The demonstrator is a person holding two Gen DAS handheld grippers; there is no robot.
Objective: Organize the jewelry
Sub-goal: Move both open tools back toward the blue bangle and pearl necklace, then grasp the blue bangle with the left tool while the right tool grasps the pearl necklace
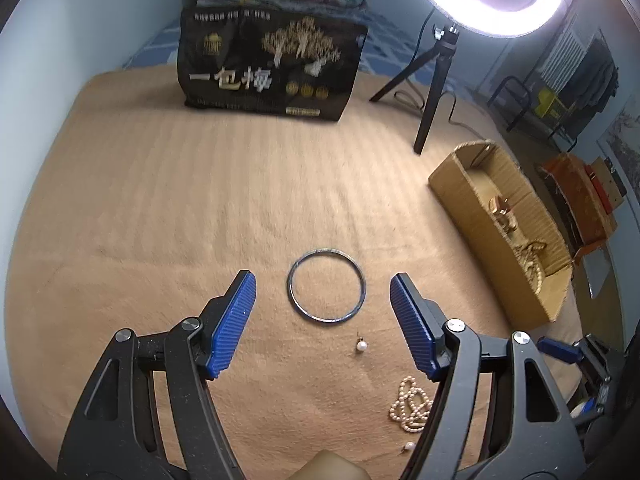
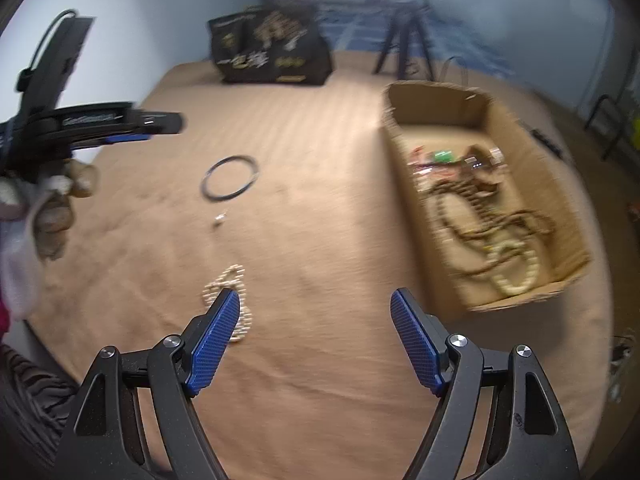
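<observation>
My left gripper (image 1: 322, 280) is open and empty, hovering over a dark metal bangle (image 1: 326, 286) that lies flat on the tan blanket between its fingertips. A pearl earring (image 1: 361, 345) lies just behind the bangle, a pearl necklace (image 1: 412, 404) is heaped near the right finger, and a second pearl earring (image 1: 409, 446) lies lower. My right gripper (image 2: 316, 300) is open and empty above the blanket; the pearl necklace (image 2: 230, 280) sits by its left finger. The bangle (image 2: 230, 178) and earring (image 2: 220, 218) show farther off. The cardboard box (image 2: 520, 300) holds chains and beads.
The cardboard box (image 1: 460, 200) stands at the right on the blanket. A black printed bag (image 1: 268, 68) and a ring light's tripod (image 1: 428, 92) stand at the back. The left gripper with the hand (image 2: 80, 120) shows at the left in the right wrist view.
</observation>
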